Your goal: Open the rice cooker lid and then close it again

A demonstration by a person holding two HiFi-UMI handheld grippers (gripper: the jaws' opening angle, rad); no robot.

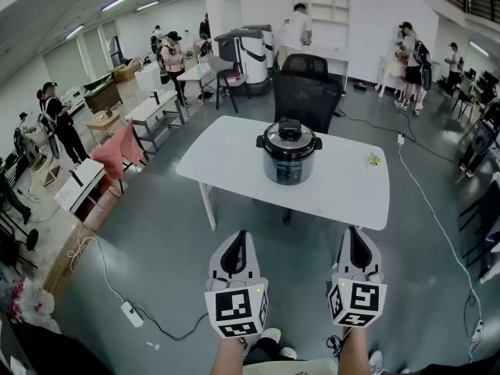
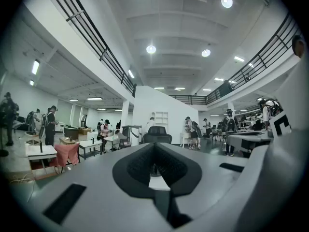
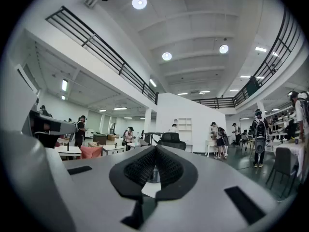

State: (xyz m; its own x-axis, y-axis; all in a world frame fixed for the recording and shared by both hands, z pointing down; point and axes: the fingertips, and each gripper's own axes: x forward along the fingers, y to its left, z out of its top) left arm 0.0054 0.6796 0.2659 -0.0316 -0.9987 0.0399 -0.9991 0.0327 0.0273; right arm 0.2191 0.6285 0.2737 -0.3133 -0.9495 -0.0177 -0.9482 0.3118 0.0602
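Rice cooker (image 1: 289, 153) stands, lid shut, mid-table on white table (image 1: 226, 158), slightly toward far edge. Left gripper (image 1: 237, 236) and right gripper (image 1: 353, 233) point level, side by side, well short of table's near edge, jaws of both pressed together, nothing between. Cooker lies straight ahead, between their lines; neither clearly nearer. Side handles run left to right. Likely next: forward reach for lid.

White desk (image 1: 226, 162) mid-room, black office chair (image 1: 305, 92) at its far side. Small yellowish item (image 1: 374, 160) near desk's right edge. Power strip (image 1: 131, 313) on floor, near left.
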